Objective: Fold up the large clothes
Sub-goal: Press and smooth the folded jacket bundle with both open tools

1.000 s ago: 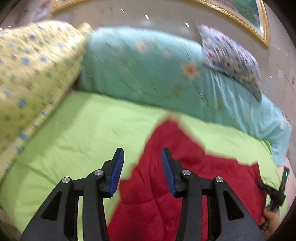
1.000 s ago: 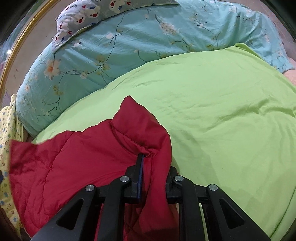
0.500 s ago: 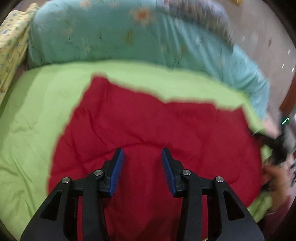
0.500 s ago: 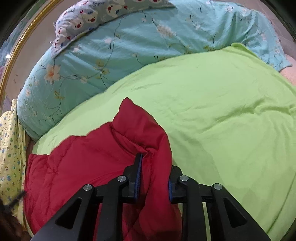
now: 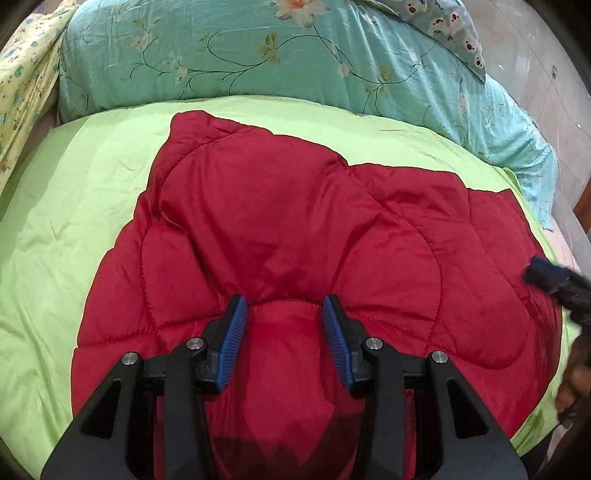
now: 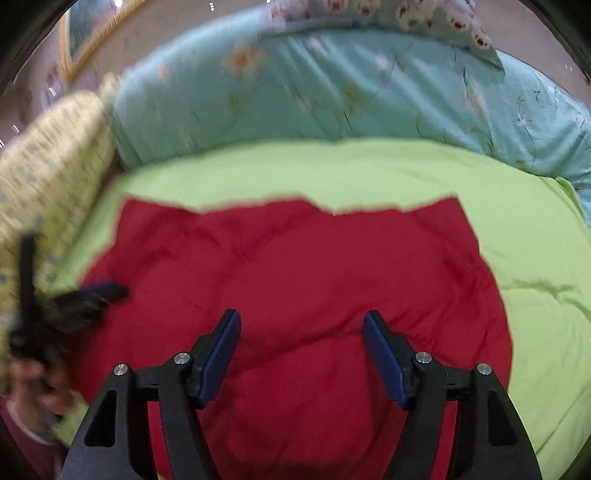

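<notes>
The red quilted jacket (image 5: 295, 229) lies spread flat on the green bedsheet (image 5: 81, 192), directly below both grippers. The left gripper (image 5: 282, 314) hovers over it, jaws apart and empty. The right gripper (image 6: 301, 332) has just been opening, nothing between its pads.

- Support: bed, covered by a lime-green sheet (image 5: 92, 192), lightly creased
- Red quilted garment (image 5: 295, 229) spread flat on the sheet, green showing on its left, far and right sides
- Teal floral duvet (image 5: 258, 55) bunched along the far edge
- Yellow patterned cloth (image 5: 22, 81) at far left
- Pillow with small animal print (image 5: 447, 29) on the duvet, far right
</notes>
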A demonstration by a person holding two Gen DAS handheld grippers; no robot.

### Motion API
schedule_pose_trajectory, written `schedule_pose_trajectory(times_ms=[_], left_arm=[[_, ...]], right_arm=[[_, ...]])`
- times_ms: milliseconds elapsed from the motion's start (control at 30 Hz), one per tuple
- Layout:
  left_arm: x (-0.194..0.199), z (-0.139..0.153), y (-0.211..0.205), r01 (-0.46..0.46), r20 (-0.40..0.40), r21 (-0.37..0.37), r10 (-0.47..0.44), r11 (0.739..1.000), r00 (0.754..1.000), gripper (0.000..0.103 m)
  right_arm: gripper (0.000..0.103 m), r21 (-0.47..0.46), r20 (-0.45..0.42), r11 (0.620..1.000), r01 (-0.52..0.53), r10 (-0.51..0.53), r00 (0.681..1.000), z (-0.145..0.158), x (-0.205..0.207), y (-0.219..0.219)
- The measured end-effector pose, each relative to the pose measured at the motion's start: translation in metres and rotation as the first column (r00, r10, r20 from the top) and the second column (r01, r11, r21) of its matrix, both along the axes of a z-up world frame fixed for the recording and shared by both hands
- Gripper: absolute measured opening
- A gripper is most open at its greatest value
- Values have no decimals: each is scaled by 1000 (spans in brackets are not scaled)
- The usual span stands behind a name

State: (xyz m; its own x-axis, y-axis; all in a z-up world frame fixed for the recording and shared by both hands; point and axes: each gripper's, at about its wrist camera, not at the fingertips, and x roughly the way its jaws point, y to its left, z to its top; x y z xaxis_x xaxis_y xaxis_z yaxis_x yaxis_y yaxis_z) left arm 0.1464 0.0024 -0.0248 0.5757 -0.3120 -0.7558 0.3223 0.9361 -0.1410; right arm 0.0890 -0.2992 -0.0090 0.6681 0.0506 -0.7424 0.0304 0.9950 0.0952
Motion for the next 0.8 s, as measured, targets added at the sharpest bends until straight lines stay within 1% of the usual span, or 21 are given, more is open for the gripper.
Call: schedule_pose_trajectory(times_ms=[67, 167, 300, 500, 633, 700, 800], left_arm=[[3, -2, 4, -9, -10, -22, 9, 1000, 1000, 42], [3, -7, 6, -23, -18, -35, 22, 999, 1000, 42], [4, -12, 4, -38, -21, -20, 38, 999, 999, 42], [7, -14, 1, -41, -21, 6, 41, 999, 999, 42], [-1, -3, 4, -54, -29, -2, 54, 999, 998, 42], [-18, 10, 8, -62, -6, -28, 62, 998, 998, 44], [-42, 22, 9, -46, 16, -49, 47, 998, 999, 45]], right_arm=[[71, 13, -9, 999, 35, -34, 999, -12, 9, -12], [71, 27, -15, 998, 65, -65, 998, -16, 17, -22], [71, 44, -17, 996, 82, -81, 997, -26, 26, -26], [71, 37, 6, 994, 98, -99, 995, -29, 19, -26], [71, 42, 9, 994, 100, -101, 995, -30, 16, -27], [71, 50, 10, 994, 101, -102, 995, -30, 16, -29], [71, 51, 10, 993, 102, -102, 995, -30, 17, -30]])
